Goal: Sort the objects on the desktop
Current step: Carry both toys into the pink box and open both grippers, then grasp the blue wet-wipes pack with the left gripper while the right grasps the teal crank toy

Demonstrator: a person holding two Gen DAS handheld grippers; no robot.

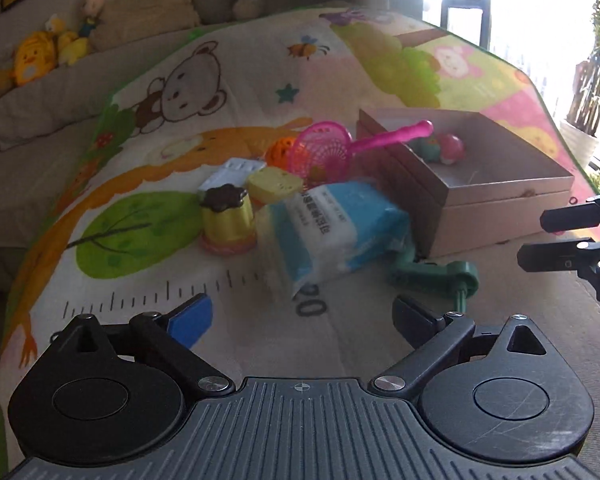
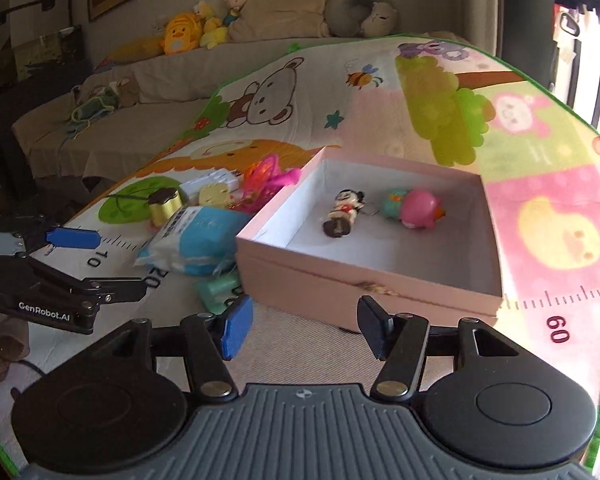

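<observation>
A blue and white tissue pack (image 1: 336, 232) lies on the play mat just ahead of my left gripper (image 1: 302, 316), which is open with nothing between its fingers. Behind the pack stand a yellow pudding toy (image 1: 226, 220), a yellow cheese block (image 1: 274, 184), a white case (image 1: 236, 172), an orange ball (image 1: 278, 152) and a pink strainer (image 1: 324, 152). A green plastic piece (image 1: 436, 274) lies by the pack. My right gripper (image 2: 304, 328) is open and empty before the pink box (image 2: 340, 284). The box holds a keychain figure (image 2: 342, 212) and a pink and teal toy (image 2: 414, 208).
The cartoon play mat (image 2: 540, 240) covers the table; its green border is the near and right edge. A sofa with plush toys (image 2: 180, 34) runs behind. My left gripper (image 2: 120, 261) shows at the left of the right wrist view. Bright window at the right.
</observation>
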